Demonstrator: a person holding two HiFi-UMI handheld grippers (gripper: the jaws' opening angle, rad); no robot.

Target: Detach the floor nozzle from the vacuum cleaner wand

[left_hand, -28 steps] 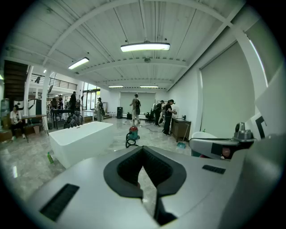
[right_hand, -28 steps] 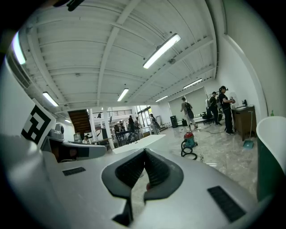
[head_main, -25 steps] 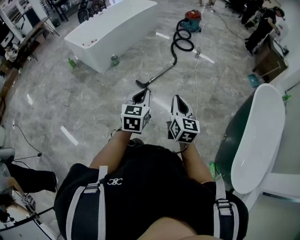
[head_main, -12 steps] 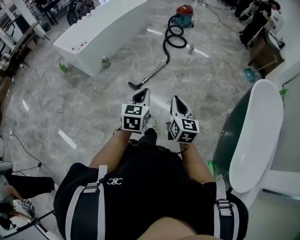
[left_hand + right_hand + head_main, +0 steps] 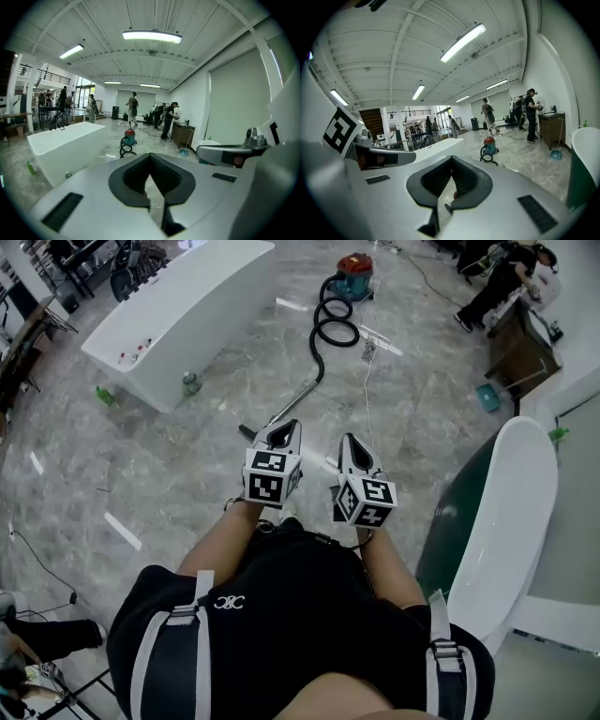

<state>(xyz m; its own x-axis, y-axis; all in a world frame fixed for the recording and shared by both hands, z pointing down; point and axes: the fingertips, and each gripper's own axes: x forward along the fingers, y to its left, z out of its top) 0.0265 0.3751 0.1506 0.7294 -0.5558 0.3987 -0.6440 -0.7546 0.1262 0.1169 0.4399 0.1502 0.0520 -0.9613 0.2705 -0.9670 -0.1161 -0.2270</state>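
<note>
A red and teal vacuum canister (image 5: 354,276) stands on the marble floor far ahead. Its black hose (image 5: 330,324) coils toward me into a metal wand (image 5: 300,396). The black floor nozzle (image 5: 246,431) lies at the wand's near end and peeks out just left of my left gripper (image 5: 285,427). My right gripper (image 5: 348,440) is held beside it. Both are shut, hold nothing, and stay well above the floor. The canister (image 5: 128,138) also shows beyond my left gripper (image 5: 150,155) in its own view. In the right gripper view the canister (image 5: 489,145) stands past my right gripper (image 5: 451,159).
A long white counter (image 5: 178,315) stands at the left, with a green bottle (image 5: 104,395) and a can (image 5: 190,383) at its foot. A white and green tub (image 5: 506,521) stands close on the right. A thin cable (image 5: 369,371) runs along the floor. People (image 5: 497,282) work by a wooden cabinet (image 5: 516,343).
I have walked toward the vacuum: the nozzle and wand have come nearer and the nozzle now sits just by the left gripper's tips in the head view. Both grippers stay shut.
</note>
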